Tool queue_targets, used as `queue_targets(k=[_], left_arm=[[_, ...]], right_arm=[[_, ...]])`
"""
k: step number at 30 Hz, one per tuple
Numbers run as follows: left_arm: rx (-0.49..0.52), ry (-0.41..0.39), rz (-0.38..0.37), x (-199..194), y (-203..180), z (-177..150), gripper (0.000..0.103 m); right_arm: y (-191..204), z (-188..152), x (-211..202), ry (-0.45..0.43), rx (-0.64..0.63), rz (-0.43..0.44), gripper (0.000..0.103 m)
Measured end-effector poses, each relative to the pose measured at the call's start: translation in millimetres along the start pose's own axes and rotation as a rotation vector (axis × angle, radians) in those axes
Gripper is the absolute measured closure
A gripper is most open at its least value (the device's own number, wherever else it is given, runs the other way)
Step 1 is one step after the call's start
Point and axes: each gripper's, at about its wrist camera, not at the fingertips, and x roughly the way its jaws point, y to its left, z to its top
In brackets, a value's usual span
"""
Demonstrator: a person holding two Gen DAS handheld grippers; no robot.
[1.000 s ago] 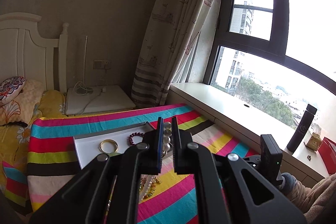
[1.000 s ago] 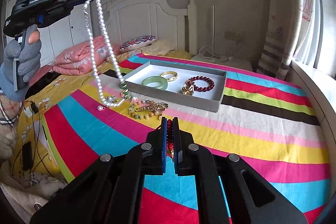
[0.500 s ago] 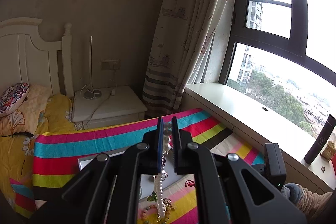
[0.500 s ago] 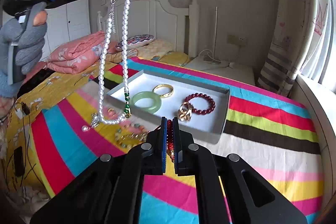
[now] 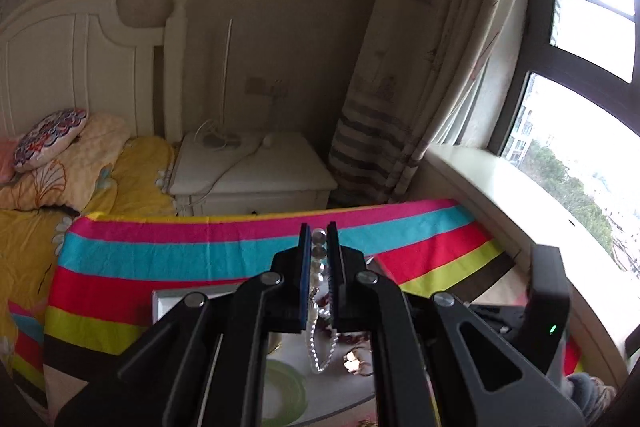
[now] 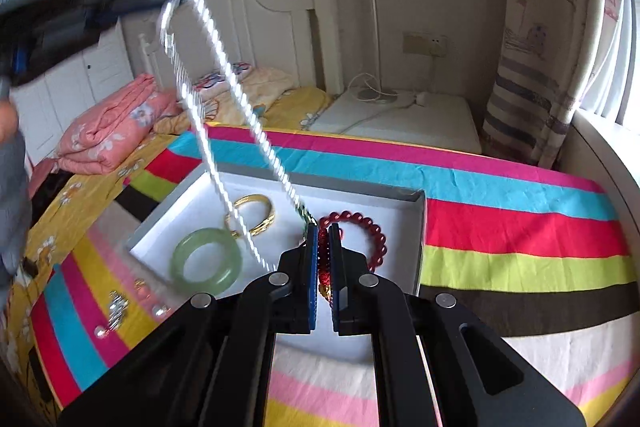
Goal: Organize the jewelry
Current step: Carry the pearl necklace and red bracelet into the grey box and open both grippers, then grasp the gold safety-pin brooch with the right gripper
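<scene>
two hand-held grippers, both clenched. left hand-held gripper (image 5: 319,233) pinches a pearl necklace (image 5: 319,307) between its fingers; in the right wrist view the strand (image 6: 224,67) hangs blurred from it, slanting down over the tray (image 6: 420,227). right hand-held gripper (image 6: 323,233) is clamped on a small red beaded piece (image 6: 323,267), poised over the tray's near part. white tray sits on the striped blanket (image 6: 520,211) on the bed. inside: green bangle (image 6: 206,263), gold bangle (image 6: 252,213), dark red bead bracelet (image 6: 374,239). loose jewelry bits (image 6: 116,311) lie on the blanket left of the tray. nightstand (image 5: 256,171) beside the bed.
</scene>
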Motion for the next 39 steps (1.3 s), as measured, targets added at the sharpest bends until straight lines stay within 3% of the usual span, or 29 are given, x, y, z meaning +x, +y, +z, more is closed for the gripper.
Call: queue_targets(k=[6,12,13,14,15,16,17,18,22,29,34,39], left_arm=[[-0.047,0.143,0.091,37.2,49.3,-52.6,0.096],[-0.064,0.242,0.130,52.3,76.6,-83.0,0.095],[-0.073,0.252,0.142,53.5,79.6,-86.0,0.094],[-0.091,0.261,0.147,54.4,84.6,-89.2,0.080],[-0.108,0.259,0.145,53.2,87.0,-91.4,0.061],[-0.132,0.244,0.146,49.9,92.0,-92.7,0.048],[-0.152,0.220,0.151,44.4,96.0,-93.7,0.031],[-0.167,0.201,0.149,39.1,97.1,-93.5,0.028],[-0.209,0.165,0.151,18.5,105.7,-90.3,0.023],[-0.186,0.052,0.228,-43.6,88.3,-104.1,0.003],[-0.174,0.028,0.267,-85.6,77.7,-133.3,0.003],[-0.197,0.033,0.278,-113.3,78.0,-171.6,0.003]], right_arm=[[-2.0,-4.4,51.0,0.111,-0.018,-0.062,0.097],[-1.7,-12.3,62.1,0.152,-0.007,-0.064,0.095],[-2.8,-13.3,61.7,0.158,-0.002,-0.065,0.094],[-4.6,-14.7,60.2,0.163,0.009,-0.062,0.089],[-7.3,-15.4,57.6,0.162,0.026,-0.056,0.078],[-10.2,-15.1,53.4,0.155,0.043,-0.045,0.071],[-13.7,-14.6,45.4,0.134,0.065,-0.024,0.055],[-15.8,-13.7,37.3,0.111,0.079,-0.008,0.048],[-18.9,-8.5,-0.3,0.029,0.092,0.029,0.047],[1.1,-27.7,-52.6,-0.050,0.027,0.071,0.047],[18.1,-56.9,-62.5,-0.036,0.006,0.087,0.047],[34.5,-86.5,-53.5,0.043,0.012,0.105,0.047]])
